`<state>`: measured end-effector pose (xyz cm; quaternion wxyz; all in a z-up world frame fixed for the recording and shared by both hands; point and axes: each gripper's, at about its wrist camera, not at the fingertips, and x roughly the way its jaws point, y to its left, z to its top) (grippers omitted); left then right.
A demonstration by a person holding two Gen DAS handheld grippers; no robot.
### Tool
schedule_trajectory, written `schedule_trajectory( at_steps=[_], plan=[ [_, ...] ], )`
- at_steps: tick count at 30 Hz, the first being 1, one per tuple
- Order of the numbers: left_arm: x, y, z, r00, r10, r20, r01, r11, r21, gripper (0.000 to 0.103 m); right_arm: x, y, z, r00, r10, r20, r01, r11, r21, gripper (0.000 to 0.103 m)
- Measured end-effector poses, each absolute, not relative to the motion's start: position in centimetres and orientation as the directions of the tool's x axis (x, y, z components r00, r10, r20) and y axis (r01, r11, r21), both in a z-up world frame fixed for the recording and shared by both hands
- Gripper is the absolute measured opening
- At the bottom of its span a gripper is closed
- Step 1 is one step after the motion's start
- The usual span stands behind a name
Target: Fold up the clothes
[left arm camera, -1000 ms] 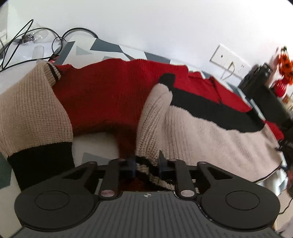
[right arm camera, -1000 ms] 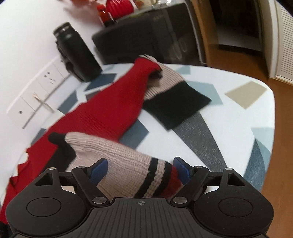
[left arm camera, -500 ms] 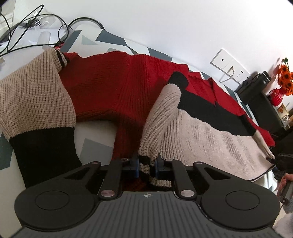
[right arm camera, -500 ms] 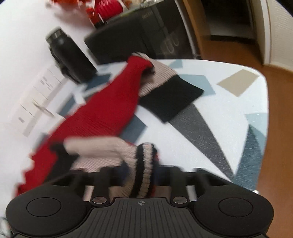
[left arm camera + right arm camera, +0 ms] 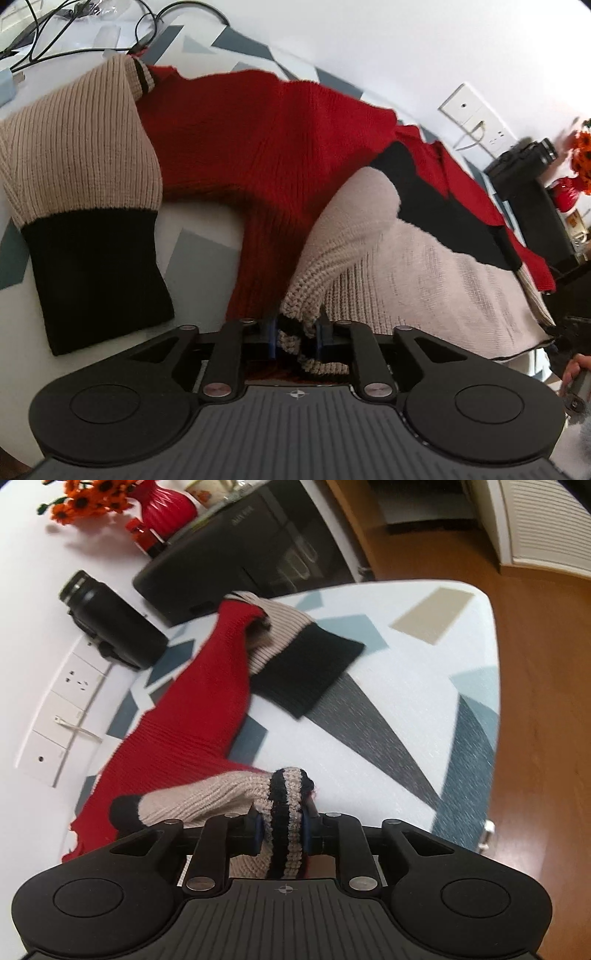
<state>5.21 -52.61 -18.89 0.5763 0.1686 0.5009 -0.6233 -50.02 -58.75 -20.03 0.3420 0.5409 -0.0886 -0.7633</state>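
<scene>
- Two hand-held grippers each pinch a striped hem corner of one chunky red, beige and black knitted sweater [image 5: 266, 147], which lies spread across the white desk with grey and blue geometric patches [image 5: 424, 701].
- The left hand-held gripper [image 5: 295, 338] has the beige-and-black ribbed hem between its blue pads; its jaws are easing apart, yet the knit is bunched between them and the pads seem to press on it, though the view is soft there.
- A second ago that hem lay low and slack in front of the left jaws; now a ridge of beige knit rises from them, and the sweater body fills more of the left wrist view.
- The right hand-held gripper [image 5: 282, 829] grips a rolled, black-striped hem corner; its jaws are opening slightly with the fabric wedged between the pads.
- A second ago the right jaws stood wide on either side of the flat hem; half a second ago they had closed on it, and now the corner is lifted clear of the desk.
- One beige sleeve with a black cuff [image 5: 306, 664] rests flat on the desk beyond the right hand-held gripper, unmoved.
- The other beige sleeve with a black cuff [image 5: 88, 229] lies to the left of the sweater body, also unmoved.
</scene>
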Motion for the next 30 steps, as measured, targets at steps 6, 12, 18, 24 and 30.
schedule_trajectory(
  at_steps=[6, 12, 18, 24, 30],
  plan=[
    [2.5, -53.6, -16.0, -0.214, -0.606, -0.766, 0.952, 0.046, -0.302, 0.07, -50.2, -58.1, -17.9, -0.216, -0.646, -0.732, 0.418, -0.739, 0.529, 0.046],
    [-0.3, -55.0, -12.3, -0.231, -0.7, -0.676, 0.964, -0.072, -0.256, 0.084, -51.8, -57.2, -15.1, -0.255, -0.713, -0.654, 0.415, -0.691, 0.592, 0.047],
    [-5.7, -59.2, -12.5, -0.324, -0.674, -0.664, 0.942, -0.169, -0.289, 0.088, -56.1, -57.6, -15.4, -0.356, -0.693, -0.627, 0.44, -0.716, 0.541, 0.049],
    [-14.1, -64.1, -15.3, -0.405, -0.574, -0.712, 0.914, -0.234, -0.331, 0.089, -60.0, -61.1, -18.3, -0.365, -0.652, -0.665, 0.592, -0.714, 0.375, 0.057],
    [-20.7, -67.1, -17.7, -0.335, -0.513, -0.79, 0.936, -0.276, -0.217, 0.089, -60.8, -64.5, -21.5, -0.334, -0.624, -0.706, 0.717, -0.655, 0.238, 0.057]
  ],
)
